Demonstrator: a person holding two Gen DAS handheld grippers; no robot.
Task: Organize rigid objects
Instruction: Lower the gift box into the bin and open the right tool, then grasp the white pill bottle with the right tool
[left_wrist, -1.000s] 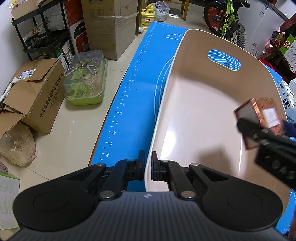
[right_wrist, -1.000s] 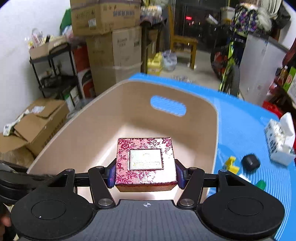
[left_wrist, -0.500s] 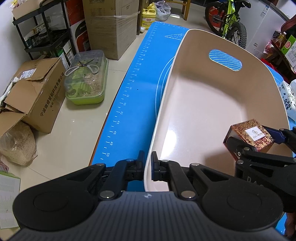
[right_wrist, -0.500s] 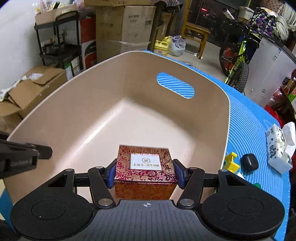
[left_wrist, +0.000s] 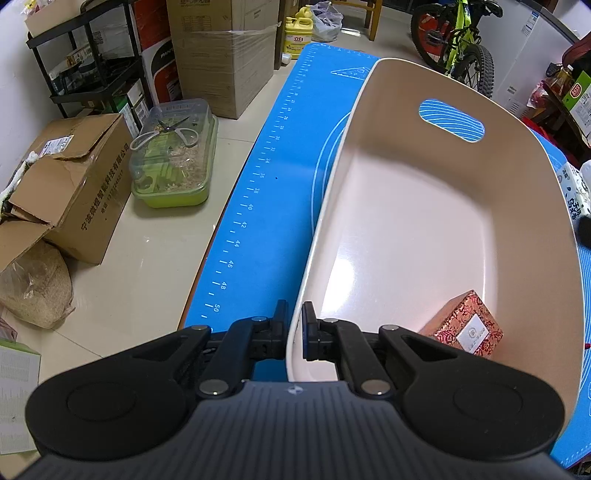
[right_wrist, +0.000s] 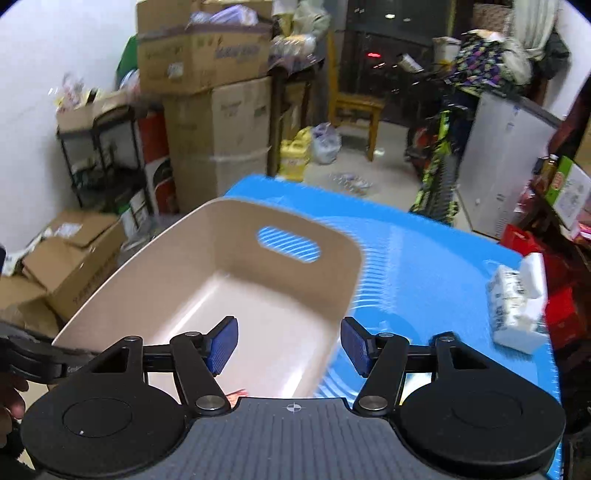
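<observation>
A beige plastic basket (left_wrist: 532, 147) stands on the blue mat (left_wrist: 280, 177). My left gripper (left_wrist: 294, 332) is shut on the basket's near left rim. A red patterned box (left_wrist: 466, 326) with a white label lies inside the basket at its near right corner. In the right wrist view my right gripper (right_wrist: 289, 345) is open and empty, held above the near edge of the basket (right_wrist: 155, 266). Only a red sliver of the box (right_wrist: 236, 394) shows under the gripper there.
A white tissue pack (right_wrist: 517, 306) lies on the mat (right_wrist: 424, 266) to the right of the basket. Cardboard boxes (left_wrist: 70, 184), a green-based clear container (left_wrist: 173, 166) and a sack sit on the floor to the left. A bicycle (left_wrist: 458, 48) stands behind the table.
My right gripper lowered the red box into the basket, opened and let it go, then rose and pulled back. The left gripper has stayed shut on the rim.
</observation>
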